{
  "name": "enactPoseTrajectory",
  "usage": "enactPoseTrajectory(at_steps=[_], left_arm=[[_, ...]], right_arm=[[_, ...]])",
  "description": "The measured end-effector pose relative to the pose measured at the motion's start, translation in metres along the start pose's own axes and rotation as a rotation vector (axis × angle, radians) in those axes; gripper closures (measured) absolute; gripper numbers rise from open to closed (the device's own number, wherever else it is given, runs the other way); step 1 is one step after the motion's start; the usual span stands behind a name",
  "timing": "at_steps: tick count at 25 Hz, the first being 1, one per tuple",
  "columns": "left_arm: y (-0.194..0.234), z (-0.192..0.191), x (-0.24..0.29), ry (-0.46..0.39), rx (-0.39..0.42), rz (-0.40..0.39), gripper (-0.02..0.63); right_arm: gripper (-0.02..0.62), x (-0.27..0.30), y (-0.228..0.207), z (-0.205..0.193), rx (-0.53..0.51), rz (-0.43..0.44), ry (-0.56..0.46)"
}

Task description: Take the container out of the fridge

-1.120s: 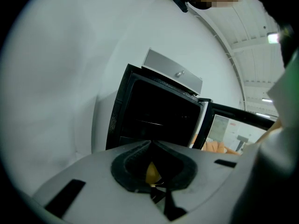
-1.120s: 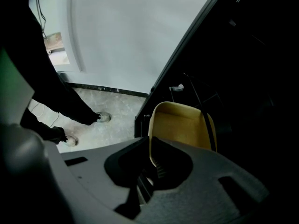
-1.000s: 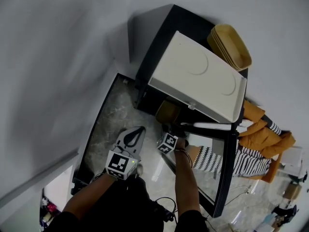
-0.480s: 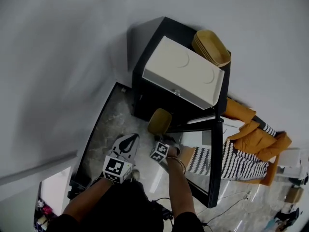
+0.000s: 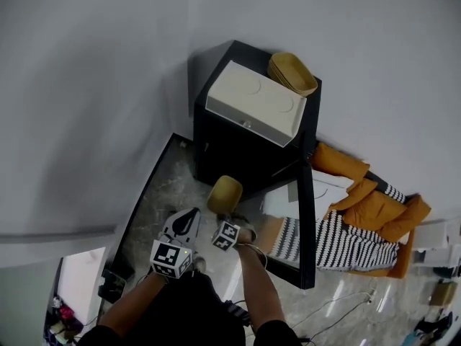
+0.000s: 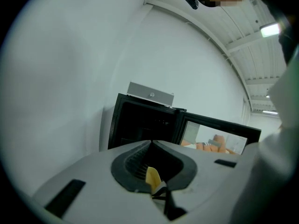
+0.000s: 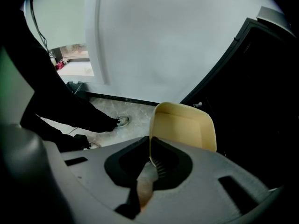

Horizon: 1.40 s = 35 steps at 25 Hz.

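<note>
Before the open fridge (image 5: 216,150) lies glossy marbled floor (image 5: 160,204).

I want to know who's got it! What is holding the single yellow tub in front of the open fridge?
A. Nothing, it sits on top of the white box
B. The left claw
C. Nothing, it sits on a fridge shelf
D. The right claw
D: the right claw is shut on the rim of the yellow tub, which hangs over the floor outside the fridge.
</note>
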<state>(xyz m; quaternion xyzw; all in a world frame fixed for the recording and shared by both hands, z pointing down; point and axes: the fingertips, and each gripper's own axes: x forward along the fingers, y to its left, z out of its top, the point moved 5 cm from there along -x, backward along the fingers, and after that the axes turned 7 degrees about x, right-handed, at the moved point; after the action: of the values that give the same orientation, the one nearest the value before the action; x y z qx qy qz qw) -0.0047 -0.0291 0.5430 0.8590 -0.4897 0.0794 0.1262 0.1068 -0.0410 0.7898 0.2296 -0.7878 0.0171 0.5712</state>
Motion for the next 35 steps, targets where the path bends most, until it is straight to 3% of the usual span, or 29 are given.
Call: enactPoseTrajectory(at_steps=[7, 16, 35], left_arm=[[-0.005, 0.005, -0.030, 0.008, 0.005, 0.012, 0.600], [0.007, 0.010, -0.066, 0.036, 0.021, -0.055, 0.600], [0.023, 0.051, -0.117, -0.024, 0.053, -0.169, 0.600]], right_arm=[[0.583, -0.031, 0.041, 0.008, -0.002, 0.054, -0.006], [0.583, -0.096, 0.070, 0.029, 0.029, 0.081, 0.003], [0.583, -0.256, 0.104, 0.095, 0.018, 0.118, -0.028]])
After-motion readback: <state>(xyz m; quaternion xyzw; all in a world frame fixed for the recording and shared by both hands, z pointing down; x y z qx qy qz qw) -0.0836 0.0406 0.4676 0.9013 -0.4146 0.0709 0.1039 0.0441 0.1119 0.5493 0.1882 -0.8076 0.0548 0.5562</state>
